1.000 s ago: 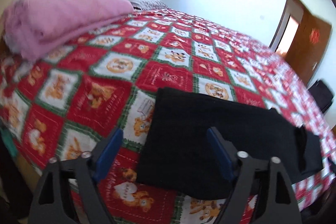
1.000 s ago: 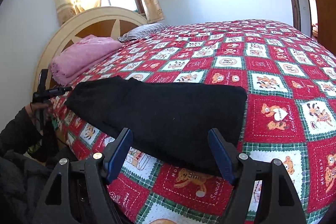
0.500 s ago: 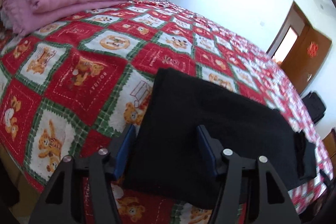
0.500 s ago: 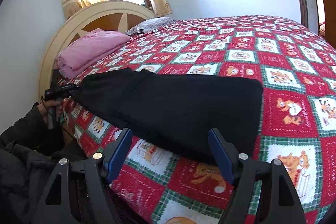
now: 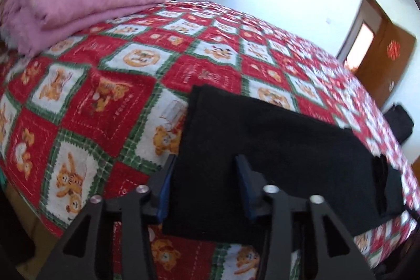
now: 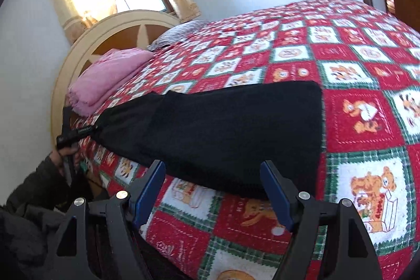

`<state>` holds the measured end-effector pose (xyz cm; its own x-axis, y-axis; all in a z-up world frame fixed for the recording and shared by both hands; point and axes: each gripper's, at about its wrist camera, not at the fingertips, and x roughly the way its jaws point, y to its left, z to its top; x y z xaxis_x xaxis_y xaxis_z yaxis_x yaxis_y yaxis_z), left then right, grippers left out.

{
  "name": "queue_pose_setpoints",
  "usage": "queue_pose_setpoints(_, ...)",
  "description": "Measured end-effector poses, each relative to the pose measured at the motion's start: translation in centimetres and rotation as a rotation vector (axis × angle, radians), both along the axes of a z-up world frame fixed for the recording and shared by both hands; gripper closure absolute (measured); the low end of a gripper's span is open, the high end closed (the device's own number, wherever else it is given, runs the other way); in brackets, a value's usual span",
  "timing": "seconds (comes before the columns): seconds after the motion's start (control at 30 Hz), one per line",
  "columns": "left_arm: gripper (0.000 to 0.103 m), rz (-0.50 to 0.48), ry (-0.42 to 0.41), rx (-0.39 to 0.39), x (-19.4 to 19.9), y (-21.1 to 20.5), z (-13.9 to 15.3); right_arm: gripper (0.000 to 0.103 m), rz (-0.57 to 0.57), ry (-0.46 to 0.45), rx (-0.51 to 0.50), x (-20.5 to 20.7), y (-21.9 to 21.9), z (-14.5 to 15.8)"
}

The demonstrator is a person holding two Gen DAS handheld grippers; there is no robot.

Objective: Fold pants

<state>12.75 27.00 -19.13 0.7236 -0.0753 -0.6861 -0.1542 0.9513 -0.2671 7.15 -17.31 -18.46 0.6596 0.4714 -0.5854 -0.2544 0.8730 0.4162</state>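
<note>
Pants [image 5: 275, 148], black and of a soft knit, already doubled into one long flat strip, lie along the near edge of the bed's red, white and green bear-print quilt [image 5: 110, 101]. Your left gripper [image 5: 203, 186] is right at one short end: its blue-padded fingers [image 5: 164, 192] straddle that end's near corner, have just been narrowing, and stand half-closed, with cloth between them but not visibly pinched. Your right gripper [image 6: 212, 190] hovers just short of the other short end, fingers wide and holding nothing, the fabric edge slightly beyond the tips. The long axis runs from one gripper across to the other, so I'd judge the next fold carries one end over to the other. Farther back, well apart, a folded pink blanket [image 5: 78, 4] sits by the cream headboard [image 6: 110, 30].
</note>
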Motion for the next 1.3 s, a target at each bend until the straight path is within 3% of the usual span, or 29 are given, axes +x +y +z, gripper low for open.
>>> queue_pose_setpoints(0.13,0.050,0.000,-0.032,-0.054,-0.3,0.5,-0.6,0.027,-0.032,0.032,0.016,0.5,-0.7,-0.5)
queue_pose_setpoints(0.17,0.054,-0.006,-0.036,-0.064,-0.4,0.5,-0.5,0.027,-0.035,0.032,0.018,0.5,-0.8,-0.5)
queue_pose_setpoints(0.27,0.079,-0.033,-0.056,-0.100,-0.9,0.4,0.5,0.027,-0.045,0.017,0.003,0.3,-0.8,-0.4)
queue_pose_setpoints(0.53,0.081,-0.086,-0.174,-0.138,-2.5,-1.6,5.2,0.027,-0.098,-0.028,0.009,0.0,-1.8,0.5)
queue_pose_setpoints(0.87,0.081,-0.264,-0.309,-0.148,-3.3,-8.6,12.6,0.027,-0.213,-0.069,0.063,-0.4,-4.3,1.4)
queue_pose_setpoints(1.03,0.081,-0.384,-0.320,-0.147,-3.2,-13.9,15.5,0.027,-0.275,-0.098,0.076,-0.8,-5.6,1.9)
queue_pose_setpoints(1.3,0.081,-0.556,-0.267,-0.150,-1.5,-21.8,17.3,0.027,-0.366,-0.102,0.069,-1.2,-7.1,2.0)
